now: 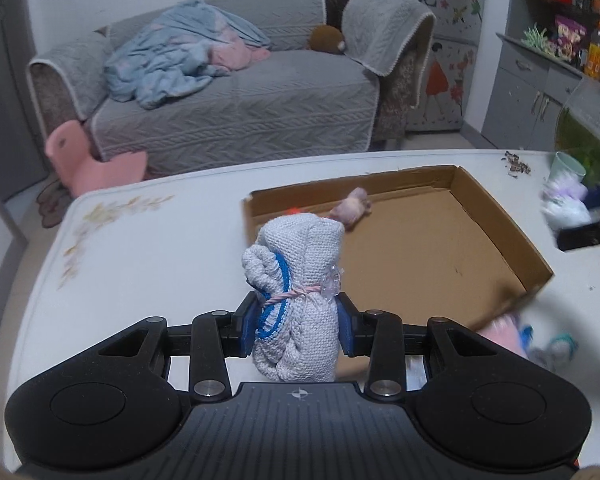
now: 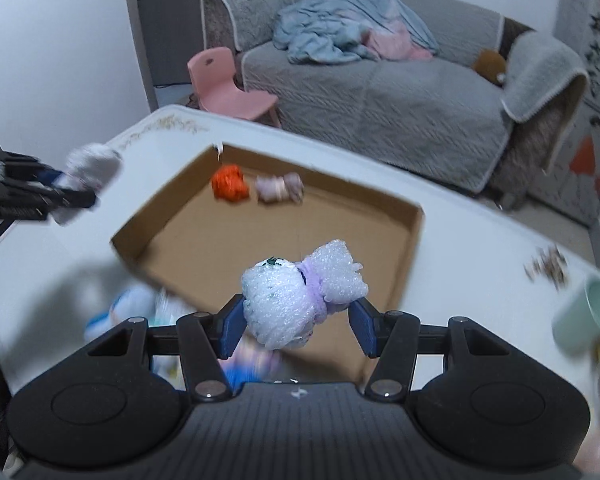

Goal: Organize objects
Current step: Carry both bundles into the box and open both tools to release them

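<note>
Above the cardboard tray (image 1: 496, 216), left gripper (image 1: 296, 322) pinching upright knit bundle (image 1: 296, 280), right gripper (image 2: 298, 322) clasping sideways-lying fuzzy bundle (image 2: 300, 292)

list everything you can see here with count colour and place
cardboard tray: 1, brown, on the table
table: 1, white
bundles in tray: 2, orange and mauve, far corner
knit bundle: 1, pale grey with blue trim, in left claw
fuzzy bundle: 1, white-lilac, in right claw
cup: 1, mint, table's right edge
sofa: 1, grey, behind table
blanket: 1, blue
chair: 1, pink, beside sofa
left claw: shut
right claw: shut
</note>
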`<state>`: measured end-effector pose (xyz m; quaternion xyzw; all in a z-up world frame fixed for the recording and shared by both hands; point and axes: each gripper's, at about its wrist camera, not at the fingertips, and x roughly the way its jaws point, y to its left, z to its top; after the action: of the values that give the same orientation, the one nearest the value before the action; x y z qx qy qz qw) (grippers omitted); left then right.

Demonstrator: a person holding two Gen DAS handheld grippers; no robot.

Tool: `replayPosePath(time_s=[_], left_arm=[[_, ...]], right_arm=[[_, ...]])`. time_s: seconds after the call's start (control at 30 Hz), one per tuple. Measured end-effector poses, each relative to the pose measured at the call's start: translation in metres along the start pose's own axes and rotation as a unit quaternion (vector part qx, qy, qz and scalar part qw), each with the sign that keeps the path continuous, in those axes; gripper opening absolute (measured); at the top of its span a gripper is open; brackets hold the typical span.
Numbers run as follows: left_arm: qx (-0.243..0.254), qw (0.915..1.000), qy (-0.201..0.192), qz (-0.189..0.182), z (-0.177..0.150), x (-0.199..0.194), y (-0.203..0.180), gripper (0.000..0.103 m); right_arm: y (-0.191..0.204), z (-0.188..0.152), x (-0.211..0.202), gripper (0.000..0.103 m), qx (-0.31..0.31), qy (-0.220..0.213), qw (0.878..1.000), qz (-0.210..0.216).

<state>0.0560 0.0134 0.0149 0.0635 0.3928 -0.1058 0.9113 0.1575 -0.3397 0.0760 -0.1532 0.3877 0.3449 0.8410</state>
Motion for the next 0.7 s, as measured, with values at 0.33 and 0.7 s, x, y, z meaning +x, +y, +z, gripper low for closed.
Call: replayPosePath(time_s=[0.33,0.7], left_arm=[[0.002,0.9991,0.041,-0.007,0.016,0.097,-0.018,0.045],[0.02,0.9981,0.057,-0.005,0.019,0.137,-0.017,0.045]], right_arm=[[0.0,0.048,0.104,0.051,-0.024,0.013,0.999,0.04],[0.002,0.055,0.157,0.051,-0.069,0.039,0.994,0.071]])
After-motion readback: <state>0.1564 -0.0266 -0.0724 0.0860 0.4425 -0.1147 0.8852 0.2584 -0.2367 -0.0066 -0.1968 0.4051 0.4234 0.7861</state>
